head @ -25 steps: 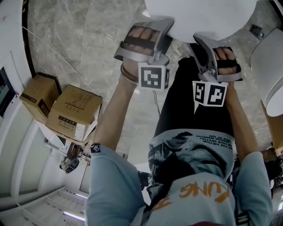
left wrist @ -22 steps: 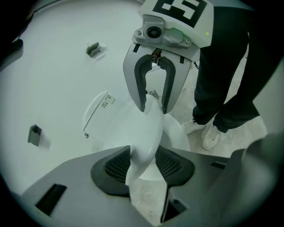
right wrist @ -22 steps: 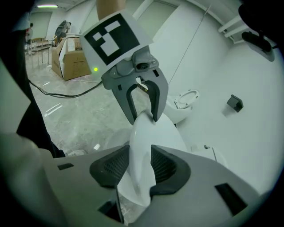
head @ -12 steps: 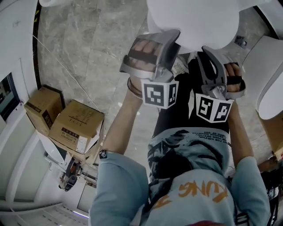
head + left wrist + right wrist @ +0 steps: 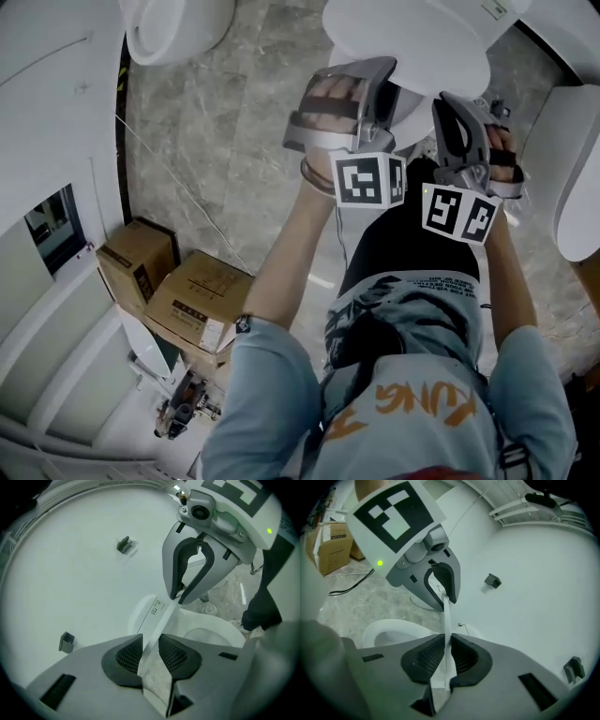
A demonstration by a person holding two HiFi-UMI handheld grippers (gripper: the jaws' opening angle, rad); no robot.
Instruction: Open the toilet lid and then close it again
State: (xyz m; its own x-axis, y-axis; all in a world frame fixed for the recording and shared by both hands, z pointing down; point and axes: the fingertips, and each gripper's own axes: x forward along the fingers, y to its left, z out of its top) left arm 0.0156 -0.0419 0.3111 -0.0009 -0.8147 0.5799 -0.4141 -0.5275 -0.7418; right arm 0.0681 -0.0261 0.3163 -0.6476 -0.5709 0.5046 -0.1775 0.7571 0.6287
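Note:
The white toilet lid (image 5: 412,37) is lifted partway, and both grippers hold its front edge. In the head view my left gripper (image 5: 375,82) and right gripper (image 5: 452,111) sit side by side under the rim. In the left gripper view the lid's thin edge runs between my left gripper (image 5: 150,651) pads, its underside (image 5: 84,583) fills the left, and the right gripper (image 5: 180,595) pinches the same edge ahead. In the right gripper view my right gripper (image 5: 446,654) clamps that edge, with the left gripper (image 5: 445,597) further along. Both jaws are closing on the lid. The seat (image 5: 206,634) lies below.
Two cardboard boxes (image 5: 187,300) stand on the grey stone floor at the left, with a thin cable beside them. Another white fixture (image 5: 178,28) is at the top left and one (image 5: 572,169) at the right. The person's dark trousers (image 5: 403,244) are just behind the grippers.
Both grippers have risen with the lid's front edge, and the lid has swung up from the seat. The head view has shifted, so the boxes now sit lower in the picture.

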